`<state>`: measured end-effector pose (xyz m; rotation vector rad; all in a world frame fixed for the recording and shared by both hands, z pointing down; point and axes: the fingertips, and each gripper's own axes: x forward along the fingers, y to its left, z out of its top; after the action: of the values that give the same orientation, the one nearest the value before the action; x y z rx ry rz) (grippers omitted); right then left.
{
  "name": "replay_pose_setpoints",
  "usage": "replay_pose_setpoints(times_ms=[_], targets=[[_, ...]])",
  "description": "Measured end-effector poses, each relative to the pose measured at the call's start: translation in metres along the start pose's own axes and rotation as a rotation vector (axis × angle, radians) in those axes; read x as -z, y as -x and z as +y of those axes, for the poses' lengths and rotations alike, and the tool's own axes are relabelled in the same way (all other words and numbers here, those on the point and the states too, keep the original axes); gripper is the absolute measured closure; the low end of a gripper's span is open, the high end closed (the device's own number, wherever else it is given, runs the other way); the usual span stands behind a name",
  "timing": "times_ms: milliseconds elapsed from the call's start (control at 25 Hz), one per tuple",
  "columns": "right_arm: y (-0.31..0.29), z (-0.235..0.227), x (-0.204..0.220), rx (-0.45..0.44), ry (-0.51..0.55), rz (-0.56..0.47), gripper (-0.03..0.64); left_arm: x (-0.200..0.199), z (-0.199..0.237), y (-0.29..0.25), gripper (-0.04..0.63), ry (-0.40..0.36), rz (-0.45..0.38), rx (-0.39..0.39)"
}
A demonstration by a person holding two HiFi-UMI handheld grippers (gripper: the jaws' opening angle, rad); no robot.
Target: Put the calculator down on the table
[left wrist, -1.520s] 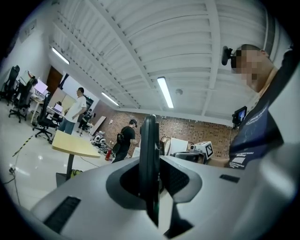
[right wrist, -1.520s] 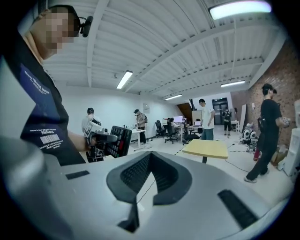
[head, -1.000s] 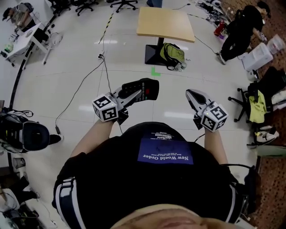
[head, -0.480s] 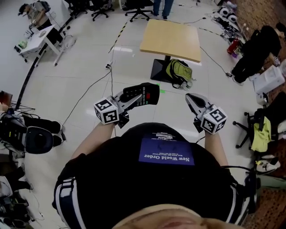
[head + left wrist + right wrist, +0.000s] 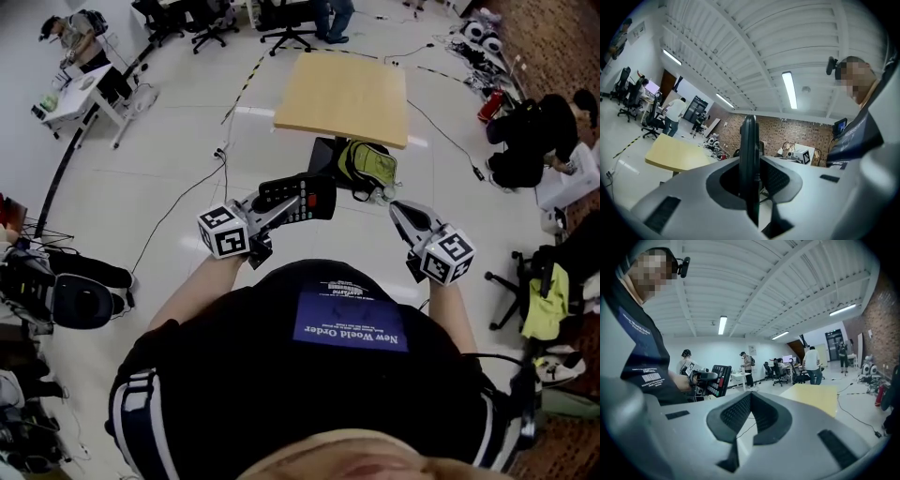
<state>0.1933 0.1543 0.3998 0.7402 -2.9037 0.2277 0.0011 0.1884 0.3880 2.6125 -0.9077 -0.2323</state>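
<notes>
A black calculator [image 5: 302,194] with a red key is held out in front of my chest, well above the floor. My left gripper [image 5: 284,201] is shut on it. In the left gripper view the calculator [image 5: 749,154] stands edge-on between the pads. My right gripper [image 5: 400,210] is shut with nothing in it, a hand's width to the calculator's right. From the right gripper view the calculator [image 5: 716,379] shows at the left. The square wooden table [image 5: 343,97] stands ahead on the white floor, beyond both grippers; it also shows as the table [image 5: 675,155] and the table [image 5: 816,397].
A green backpack [image 5: 368,165] leans at the table's black base [image 5: 323,156]. Cables [image 5: 178,202] run over the floor at left. A crouching person [image 5: 527,141] and bags are at the right, office chairs [image 5: 286,21] behind the table, a white desk [image 5: 77,92] at far left.
The table and backpack have come nearer in the head view as I walk towards them. Both grippers keep their pose, the calculator still gripped in the left one.
</notes>
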Motion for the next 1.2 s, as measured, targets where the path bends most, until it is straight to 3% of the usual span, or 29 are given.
replay_pose_setpoints(times_ms=[240, 440, 760, 1000, 1200], targets=[[-0.014, -0.026, 0.004, 0.031, -0.016, 0.034, 0.629, -0.006, 0.035, -0.034, 0.508, 0.035, 0.003, 0.045], [-0.045, -0.058, -0.001, 0.107, -0.006, 0.061, 0.629, -0.012, 0.084, -0.062, 0.508, 0.066, 0.023, 0.13], [-0.173, -0.095, -0.044, 0.164, -0.001, 0.042, 0.629, -0.071, 0.208, -0.059, 0.508, 0.036, 0.033, 0.217], [-0.266, -0.107, -0.058, 0.161, -0.02, 0.053, 0.629, -0.091, 0.293, -0.038, 0.507, 0.073, 0.043, 0.23], [-0.303, -0.136, -0.065, 0.137, -0.03, 0.097, 0.629, -0.101, 0.334, -0.043, 0.508, 0.1, 0.006, 0.209]])
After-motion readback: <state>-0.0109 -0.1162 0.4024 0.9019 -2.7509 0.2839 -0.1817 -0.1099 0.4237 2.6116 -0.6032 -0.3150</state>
